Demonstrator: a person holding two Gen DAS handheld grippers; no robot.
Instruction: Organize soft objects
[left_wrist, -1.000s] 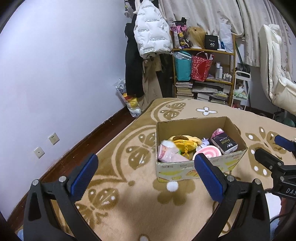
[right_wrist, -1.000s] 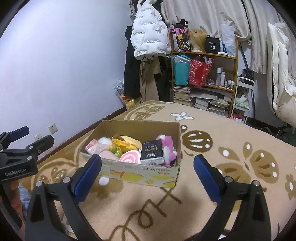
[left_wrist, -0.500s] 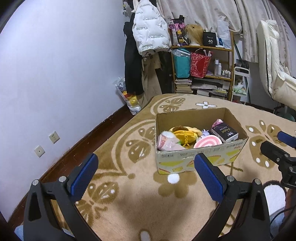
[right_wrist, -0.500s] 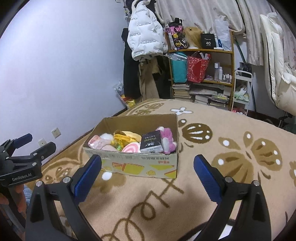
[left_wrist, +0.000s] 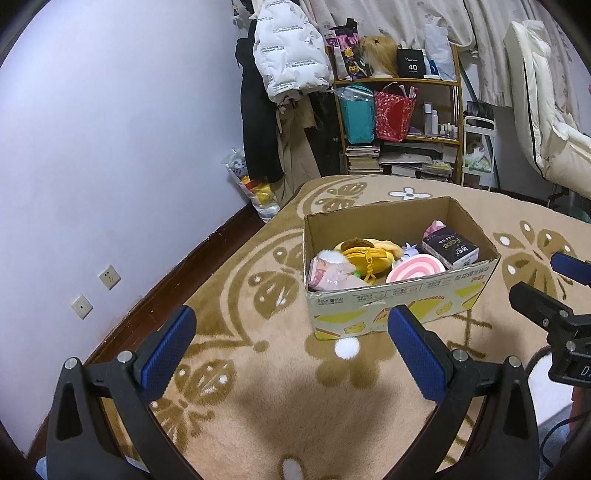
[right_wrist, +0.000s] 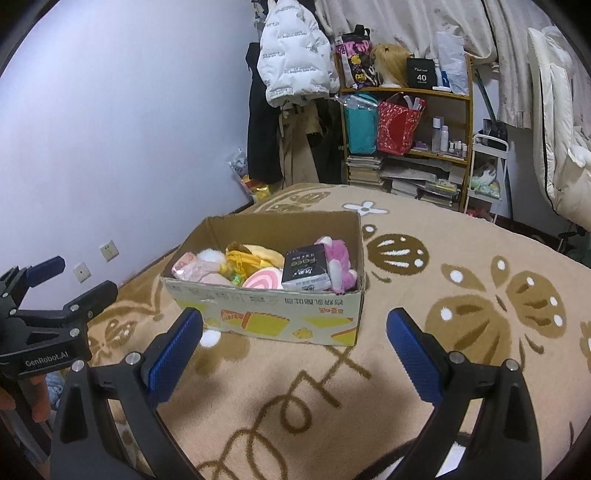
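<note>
Hovering | left claw (left_wrist: 290, 328), right claw (right_wrist: 293, 330) wide open, empty | box (right_wrist: 266, 317) ahead

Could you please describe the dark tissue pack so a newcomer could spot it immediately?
Find the open cardboard box on the patterned carpet. The tissue pack lies at its right end, between a pink swirl cushion and a pink plush: the only black, boxy item there.

Left gripper (left_wrist: 291, 332) and right gripper (right_wrist: 295, 332) both hover side by side, jaws spread wide, holding nothing.
</note>
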